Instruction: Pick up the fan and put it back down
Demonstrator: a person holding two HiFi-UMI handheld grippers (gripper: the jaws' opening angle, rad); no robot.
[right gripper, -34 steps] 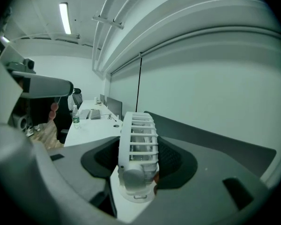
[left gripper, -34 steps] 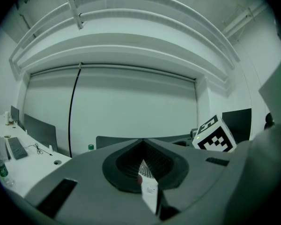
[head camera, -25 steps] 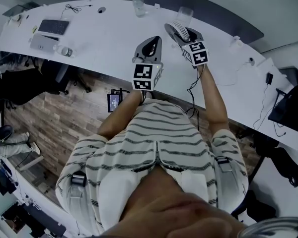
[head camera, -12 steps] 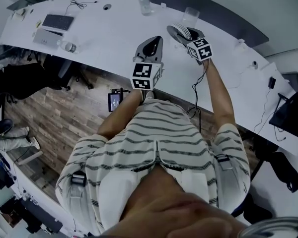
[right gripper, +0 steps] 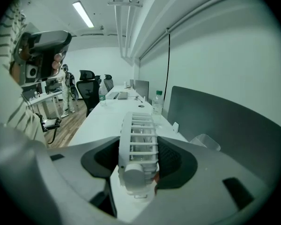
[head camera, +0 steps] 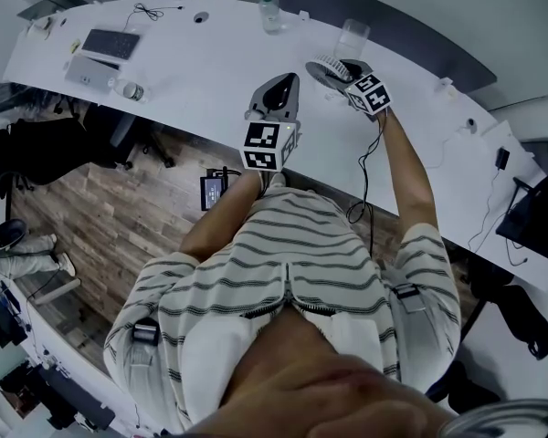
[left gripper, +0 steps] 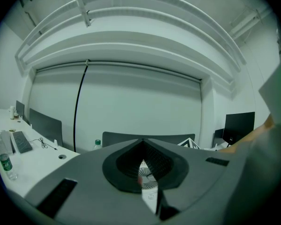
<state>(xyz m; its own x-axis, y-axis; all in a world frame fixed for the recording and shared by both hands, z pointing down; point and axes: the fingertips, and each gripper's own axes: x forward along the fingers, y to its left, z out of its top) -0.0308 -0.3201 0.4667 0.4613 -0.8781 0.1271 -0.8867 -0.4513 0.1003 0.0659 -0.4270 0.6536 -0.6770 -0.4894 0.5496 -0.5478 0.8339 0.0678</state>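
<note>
The small white fan (head camera: 325,67) with a round slatted grille is clamped between the jaws of my right gripper (head camera: 336,67), over the far side of the white desk (head camera: 201,62). In the right gripper view the fan (right gripper: 138,144) stands edge-on between the dark pads, with my right gripper (right gripper: 138,162) shut on it. My left gripper (head camera: 281,85) hovers left of the fan, apart from it. In the left gripper view my left gripper (left gripper: 143,146) has its jaws together and nothing held. The fan's grille (left gripper: 148,183) shows through the slit below the tips.
A water bottle (head camera: 270,12) and a clear glass (head camera: 352,37) stand near the dark partition (head camera: 393,27) behind the fan. A keyboard (head camera: 110,42) and a lying bottle (head camera: 128,89) are far left. Cables trail over the desk at right. Office chairs (right gripper: 89,90) stand off the desk's left side.
The right arm has stretched a little farther out with the fan still gripped. The left gripper has stayed nearly in place. The head view has shifted slightly.
</note>
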